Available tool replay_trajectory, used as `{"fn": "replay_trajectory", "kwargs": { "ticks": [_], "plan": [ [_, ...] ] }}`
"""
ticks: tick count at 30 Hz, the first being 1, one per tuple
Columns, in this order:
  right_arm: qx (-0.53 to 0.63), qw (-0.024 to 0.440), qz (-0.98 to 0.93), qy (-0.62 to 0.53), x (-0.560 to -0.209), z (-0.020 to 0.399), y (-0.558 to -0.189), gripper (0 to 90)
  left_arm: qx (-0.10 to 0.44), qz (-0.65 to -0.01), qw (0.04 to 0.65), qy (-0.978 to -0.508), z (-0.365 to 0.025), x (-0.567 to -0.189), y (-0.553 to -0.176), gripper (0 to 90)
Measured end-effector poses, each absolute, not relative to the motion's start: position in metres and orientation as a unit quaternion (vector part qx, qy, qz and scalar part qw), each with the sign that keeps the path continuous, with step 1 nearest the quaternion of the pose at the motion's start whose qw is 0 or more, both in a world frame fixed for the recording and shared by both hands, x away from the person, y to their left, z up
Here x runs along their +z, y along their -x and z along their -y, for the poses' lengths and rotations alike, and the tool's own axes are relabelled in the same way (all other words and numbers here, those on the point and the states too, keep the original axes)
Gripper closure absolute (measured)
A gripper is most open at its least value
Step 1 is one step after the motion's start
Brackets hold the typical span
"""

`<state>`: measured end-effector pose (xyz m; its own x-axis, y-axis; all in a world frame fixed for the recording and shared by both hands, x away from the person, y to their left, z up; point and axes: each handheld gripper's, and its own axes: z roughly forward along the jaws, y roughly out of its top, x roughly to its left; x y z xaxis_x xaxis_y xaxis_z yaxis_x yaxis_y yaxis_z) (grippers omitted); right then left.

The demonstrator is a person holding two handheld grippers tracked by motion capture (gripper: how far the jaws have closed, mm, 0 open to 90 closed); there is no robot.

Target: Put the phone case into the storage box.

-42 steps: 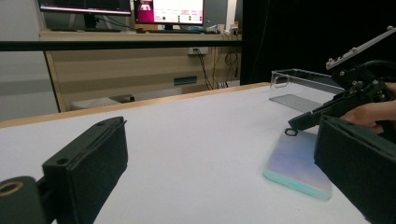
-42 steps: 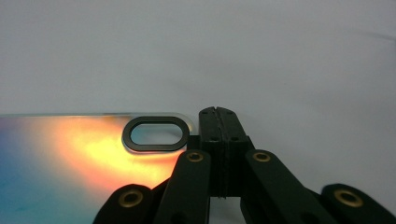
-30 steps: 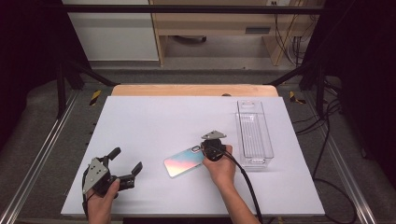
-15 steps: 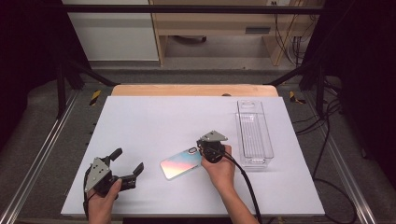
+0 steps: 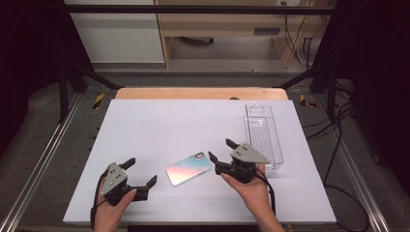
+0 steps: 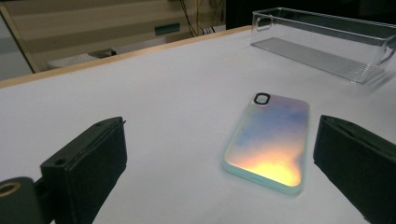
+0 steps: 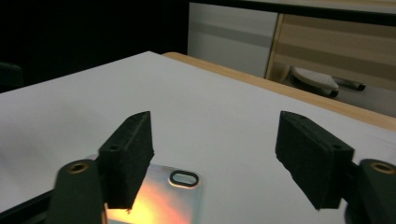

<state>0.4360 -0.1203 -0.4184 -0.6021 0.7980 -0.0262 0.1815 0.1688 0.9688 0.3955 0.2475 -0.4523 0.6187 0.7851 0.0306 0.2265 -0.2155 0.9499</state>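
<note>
Phone case (image 5: 189, 169) iridescent, unmarked, flat on table (image 5: 159, 121), right gripper (image 5: 220, 154) fingers parted

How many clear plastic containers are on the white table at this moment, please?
1. The clear plastic bin lies along the right side of the white table, beyond the iridescent phone case; it looks empty, and nothing seems able to hide another.

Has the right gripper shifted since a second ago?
Yes. The right gripper has pulled back off the phone case, toward the clear tray; its jaws have just been opening, with nothing between them.
</note>
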Motion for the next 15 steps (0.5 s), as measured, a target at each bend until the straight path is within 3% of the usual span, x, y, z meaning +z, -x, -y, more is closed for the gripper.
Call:
{"fn": "replay_trajectory", "kwargs": {
  "ticks": [7,15],
  "plan": [
    [0.558,0.298,-0.690,-0.352,-0.421,0.176,-0.412,7.7,0.256,-0.333,0.504,-0.754,-0.236,-0.447,-0.401,2.8],
    [0.553,0.317,-0.690,-0.344,-0.429,0.224,-0.394,4.0,0.234,-0.314,0.466,-0.793,-0.214,-0.443,-0.418,2.7]
  ]
}}
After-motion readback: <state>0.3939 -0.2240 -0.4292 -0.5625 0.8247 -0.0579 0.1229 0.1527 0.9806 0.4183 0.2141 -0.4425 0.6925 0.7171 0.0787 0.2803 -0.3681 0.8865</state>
